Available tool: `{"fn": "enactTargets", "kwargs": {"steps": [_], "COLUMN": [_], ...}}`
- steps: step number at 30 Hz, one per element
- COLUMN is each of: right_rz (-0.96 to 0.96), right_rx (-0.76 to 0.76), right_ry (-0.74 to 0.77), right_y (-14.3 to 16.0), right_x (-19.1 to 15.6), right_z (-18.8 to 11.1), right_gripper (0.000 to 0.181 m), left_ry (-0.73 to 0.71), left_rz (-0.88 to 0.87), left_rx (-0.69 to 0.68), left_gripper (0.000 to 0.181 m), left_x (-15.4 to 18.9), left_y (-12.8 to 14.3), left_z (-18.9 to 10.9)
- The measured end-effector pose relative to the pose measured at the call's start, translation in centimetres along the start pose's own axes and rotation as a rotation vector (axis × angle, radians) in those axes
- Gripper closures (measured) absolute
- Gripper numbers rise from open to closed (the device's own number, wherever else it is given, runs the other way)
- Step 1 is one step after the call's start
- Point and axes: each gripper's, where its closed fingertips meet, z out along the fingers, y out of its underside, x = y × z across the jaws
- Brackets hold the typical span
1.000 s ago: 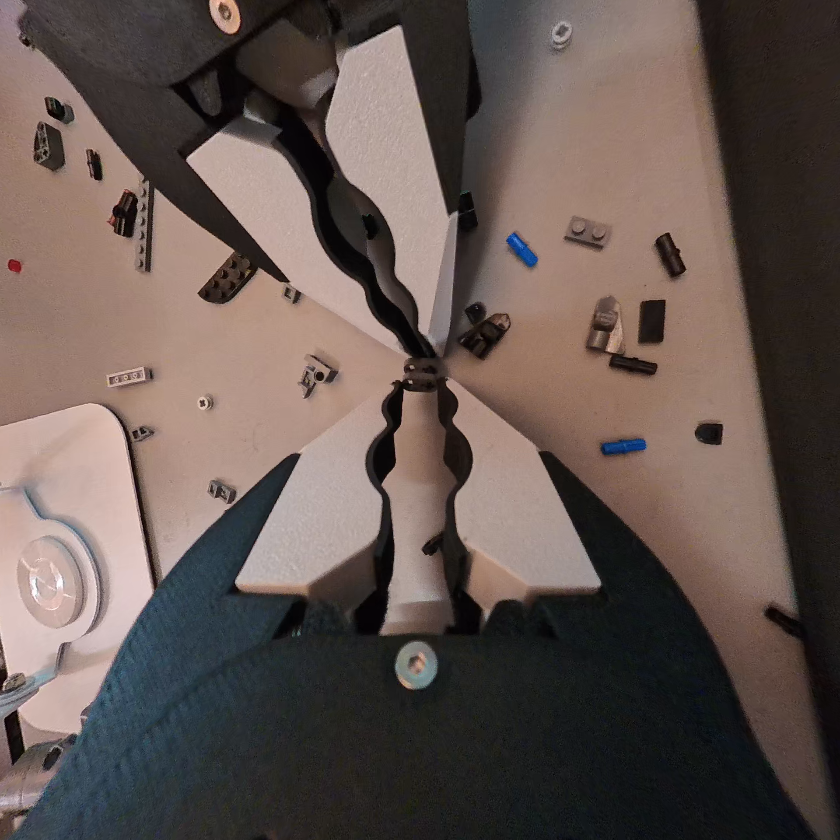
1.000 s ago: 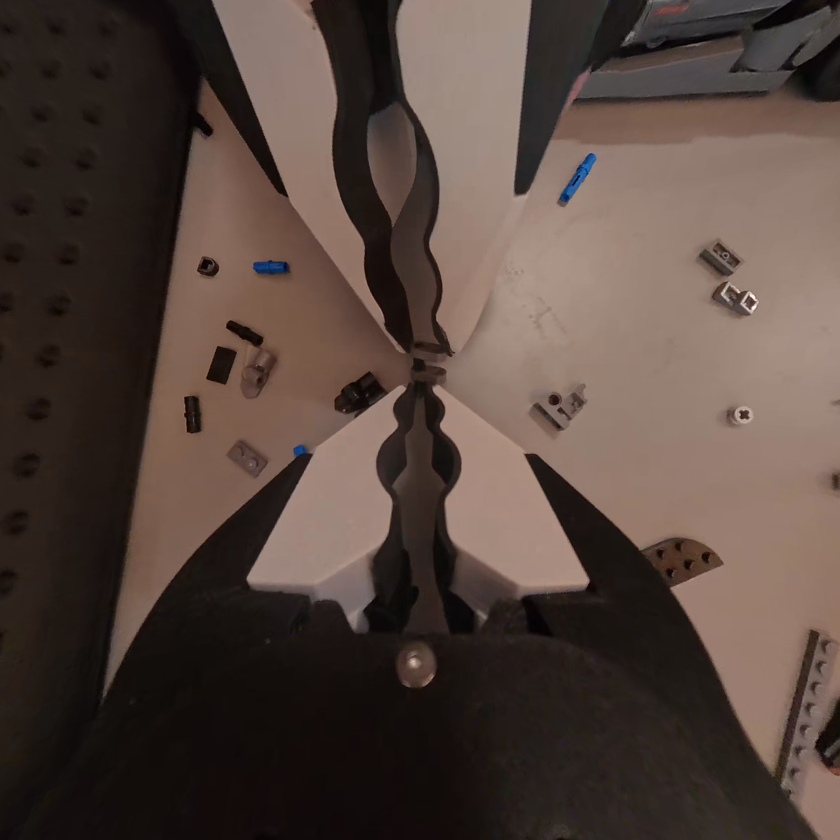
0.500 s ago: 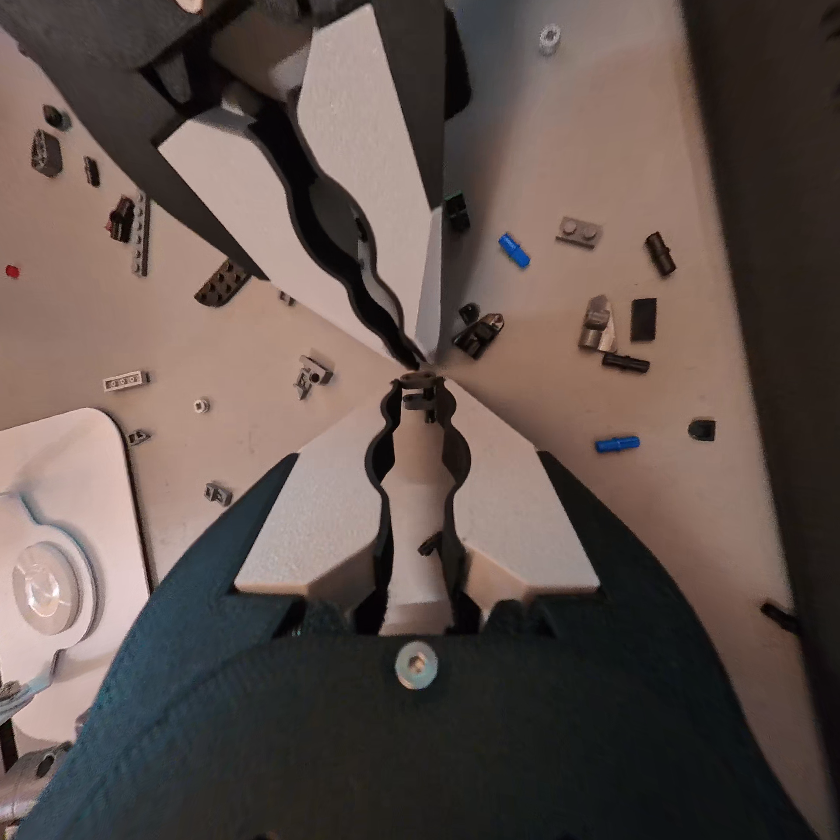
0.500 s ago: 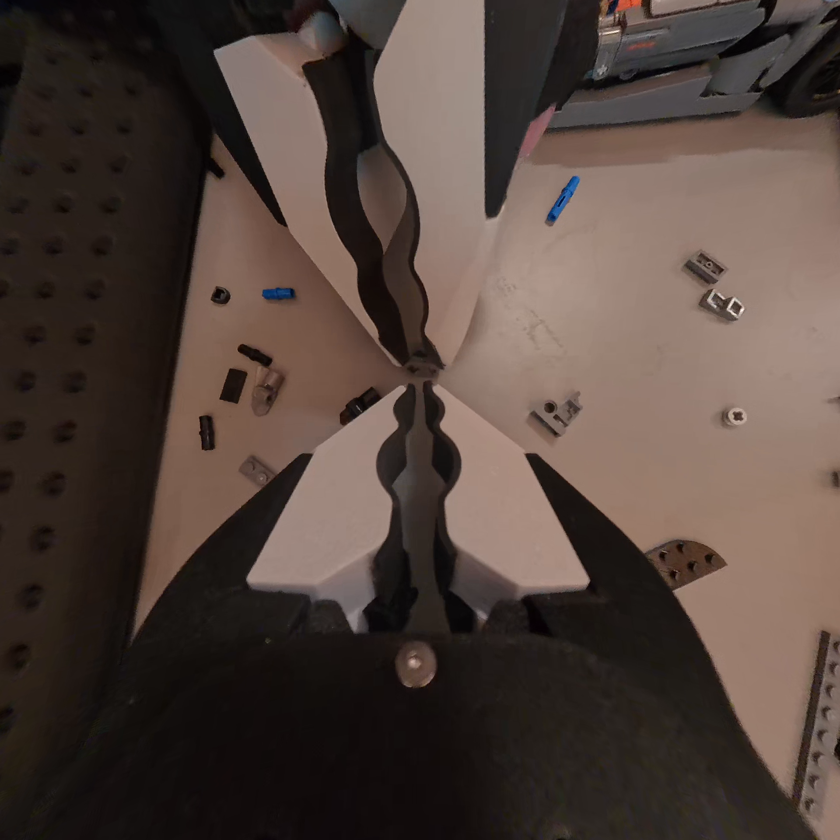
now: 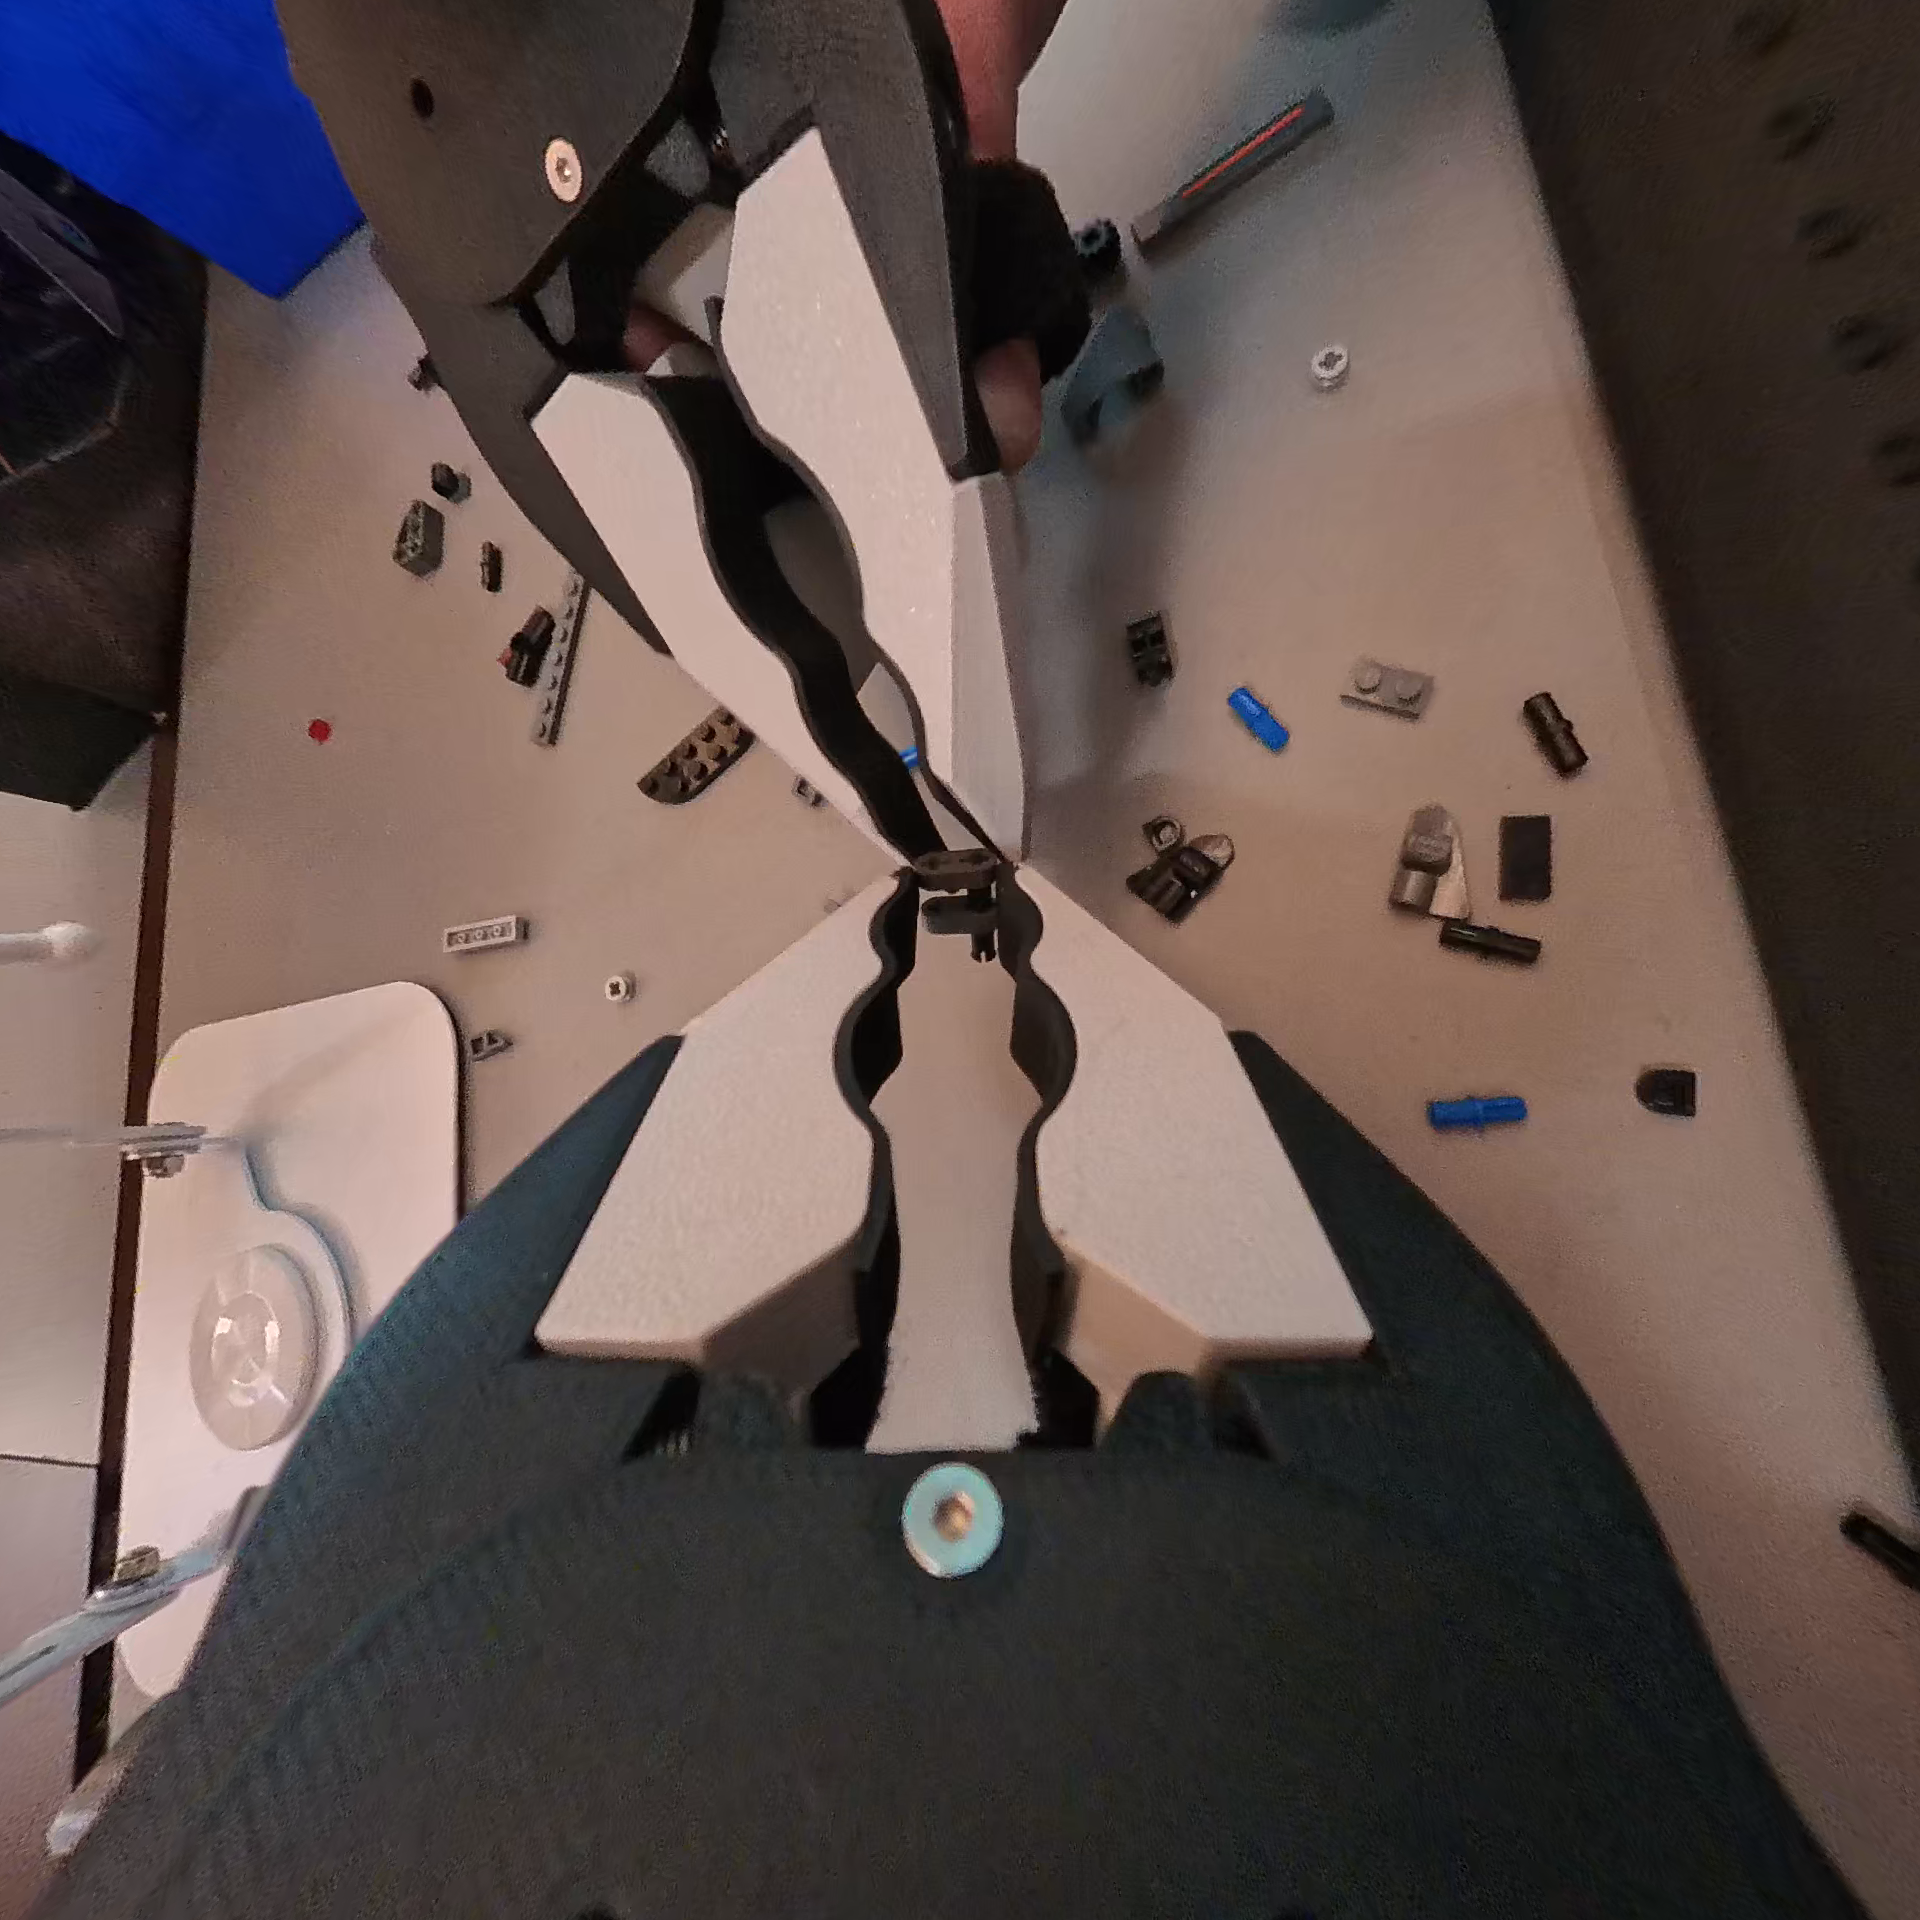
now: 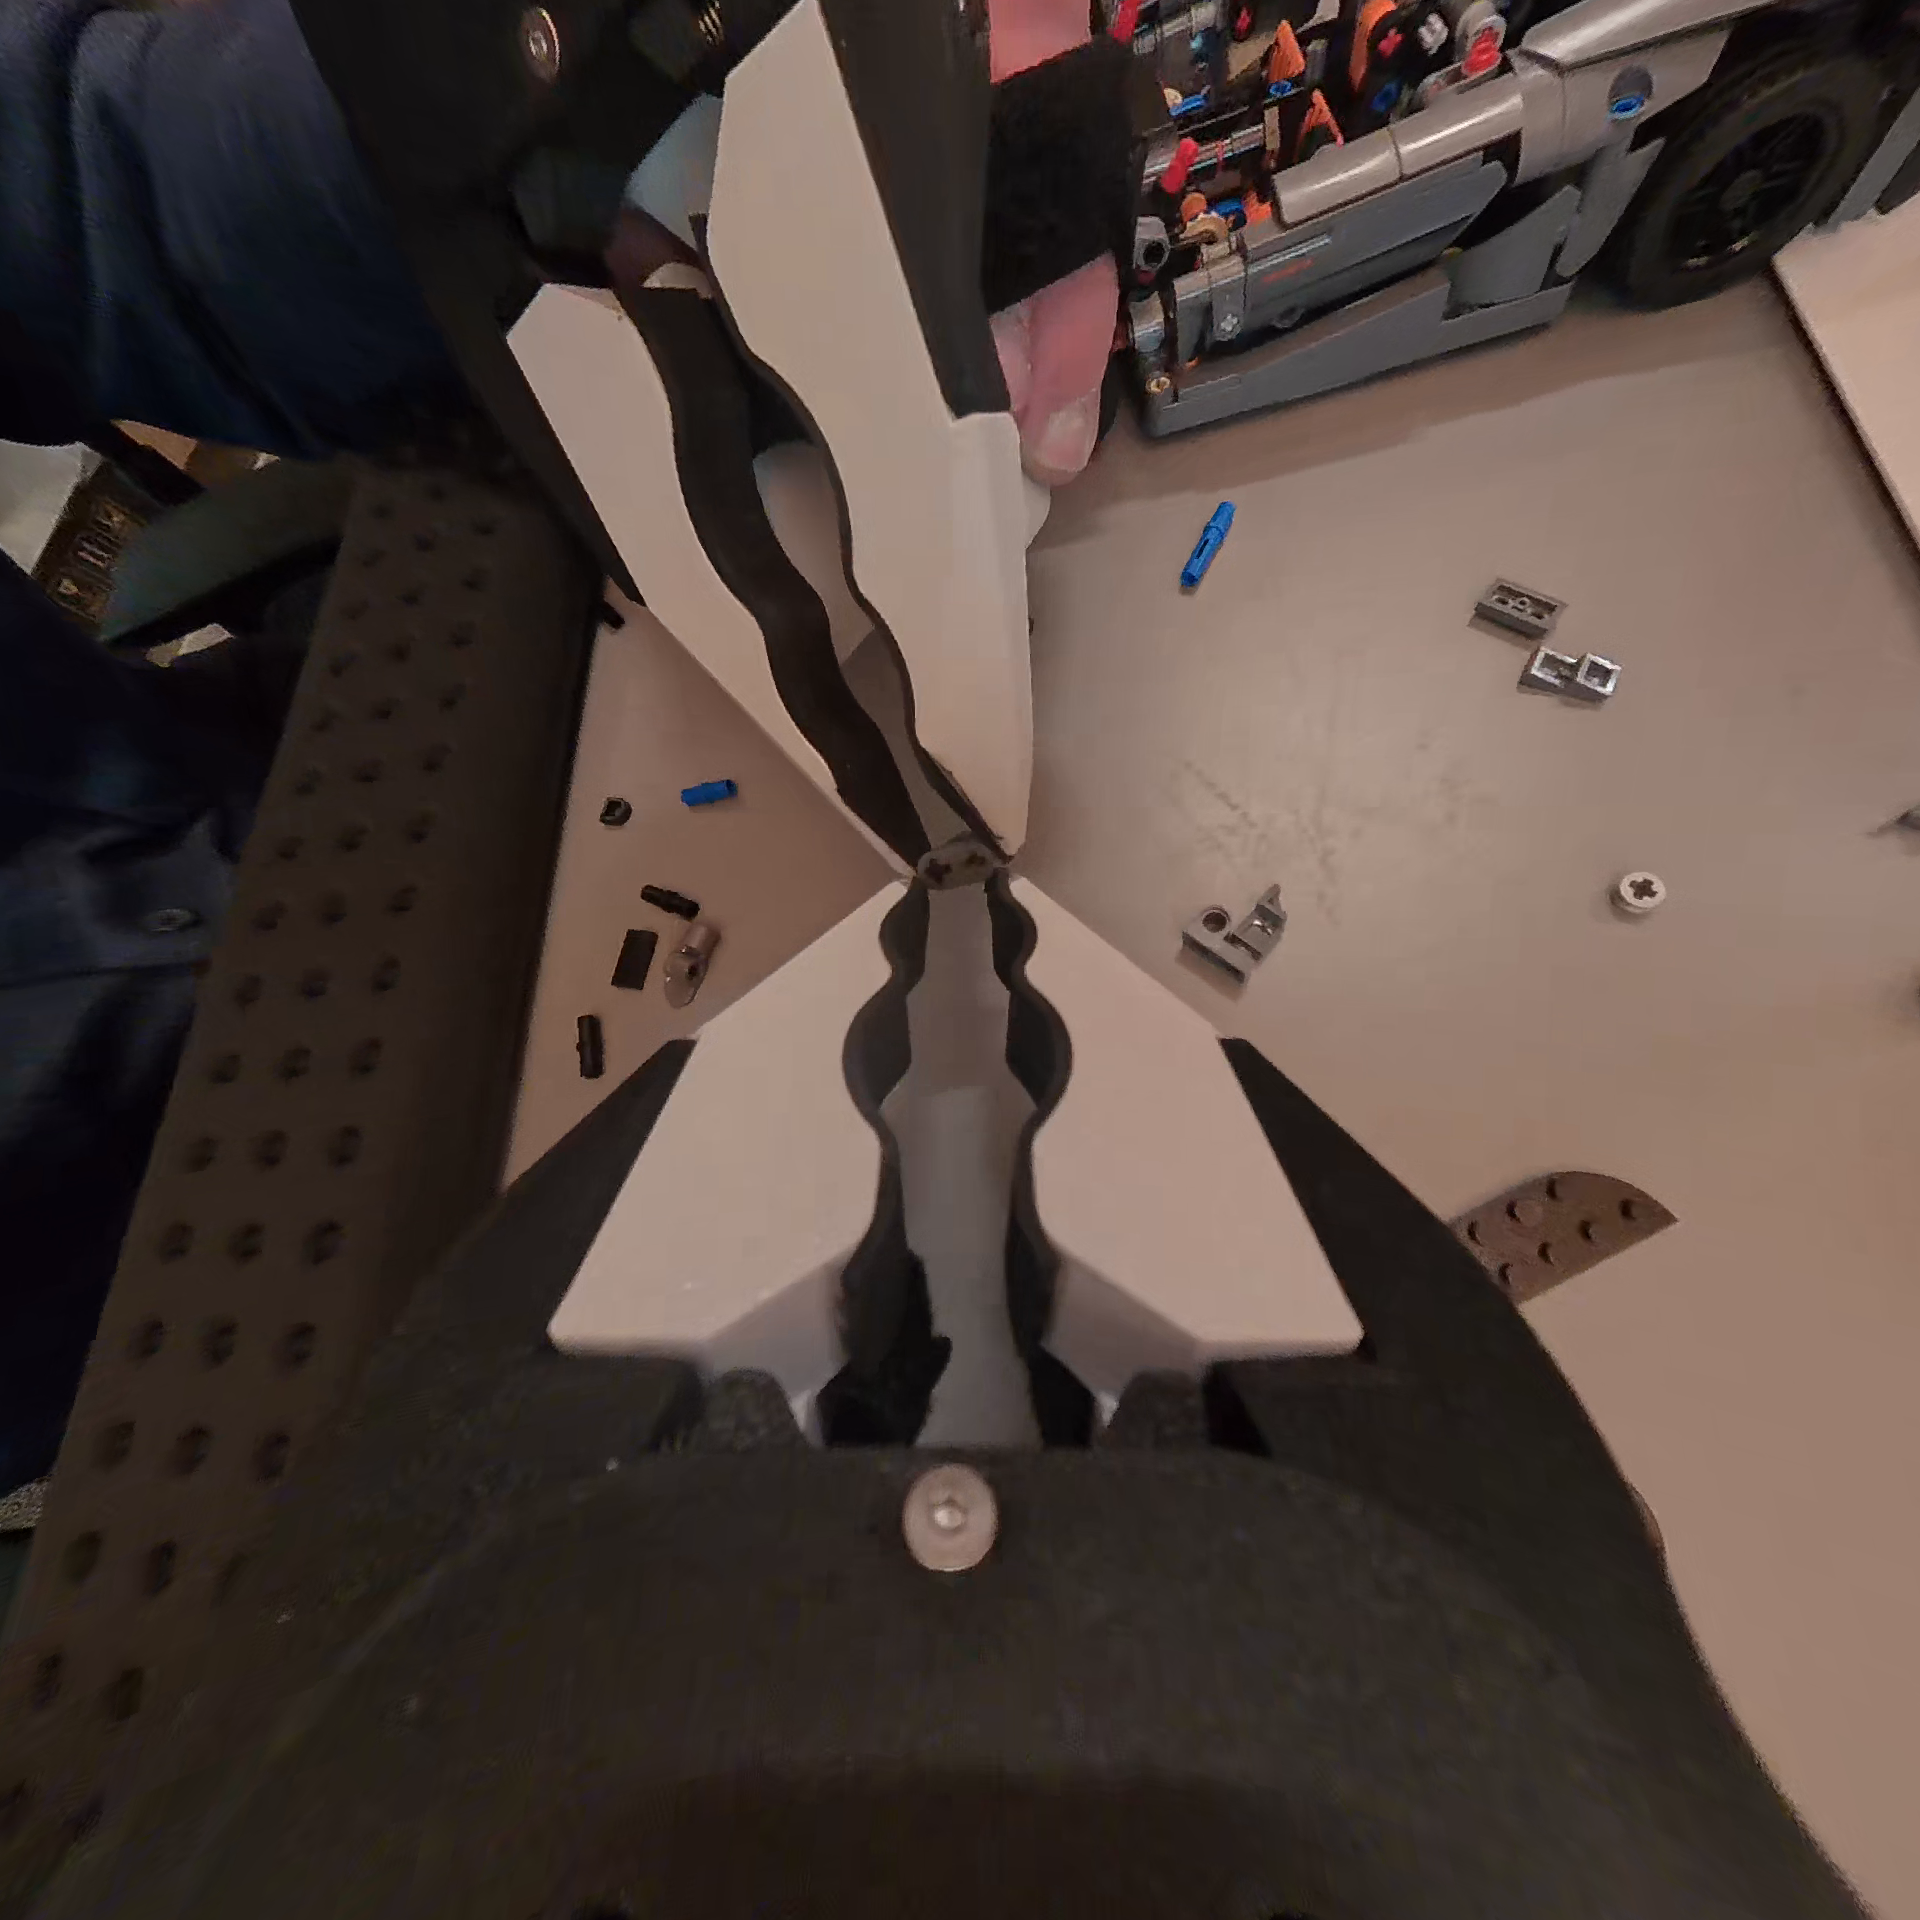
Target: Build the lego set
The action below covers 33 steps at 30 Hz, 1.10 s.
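Observation:
My left gripper (image 5: 951, 896) is shut on a small dark grey Lego connector (image 5: 958, 914) with a black pin sticking out of it. My right gripper (image 5: 961, 847) comes down from the top of the left wrist view, shut on a second small dark connector (image 5: 954, 864) that touches the first. In the right wrist view my right gripper (image 6: 954, 891) meets the left gripper (image 6: 961, 840) tip to tip over a small grey piece (image 6: 961, 862) with cross holes. Both are held above the beige table (image 6: 1351, 810).
Loose parts lie around: blue pins (image 5: 1257, 717) (image 5: 1475, 1112) (image 6: 1205, 542), a grey plate (image 5: 1387, 686), a dark rounded plate (image 6: 1558, 1226), a grey bracket (image 6: 1234, 933). A part-built grey Lego car (image 6: 1455, 208) stands at the back. A black studded mat (image 6: 260, 1039) borders the left. A white stand (image 5: 312, 1122) sits at lower left. My two grippers' fingertips are within a few centimetres of each other. My right tips are roughly 5 cm from the grey bracket (image 6: 1234, 933).
Both grippers have risen from the table with their pieces still tip to tip. More of the table shows now, and the Lego car has come into the right wrist view.

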Motion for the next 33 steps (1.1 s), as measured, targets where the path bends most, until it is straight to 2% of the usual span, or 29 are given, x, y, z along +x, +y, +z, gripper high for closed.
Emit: {"fn": "enactTargets", "kwargs": {"steps": [4, 12, 19, 27, 29, 31, 33], "right_rz": [0.015, 0.096, 0.105, 0.121, 0.131, 0.139, 0.140], "right_rx": [-0.026, -0.186, -0.163, -0.218, -0.175, -0.186, -0.200], "right_ry": [0.000, -0.050, -0.039, -0.033, -0.059, -0.052, -0.039], "right_y": [0.3, 3.4, 3.2, 4.5, 3.8, 4.0, 4.4], "right_x": [-0.2, -0.8, -0.8, -0.6, -0.9, -0.8, -0.6], "right_z": [-0.7, -2.4, -3.0, -2.2, -2.3, -2.4, -2.6], "right_gripper": [0.173, 0.181, 0.181, 0.181, 0.181, 0.181, 0.181], "left_ry": [-0.018, -0.042, -0.011, 0.058, 0.049, 0.051, 0.035], "left_rz": [0.002, 0.006, -0.092, -0.140, -0.121, -0.133, -0.129], "left_rx": [0.013, -0.025, 0.051, 0.022, -0.009, 0.034, 0.013], "left_gripper": [0.169, 0.168, 0.168, 0.169, 0.169, 0.169, 0.170], "left_x": [-0.1, 0.9, 0.6, 1.4, 1.5, 1.4, 1.1], "left_y": [-0.7, -2.1, -2.6, -1.3, -0.7, -1.5, -1.3], "left_z": [0.3, 3.1, 3.1, 4.4, 4.8, 4.6, 4.6]}}
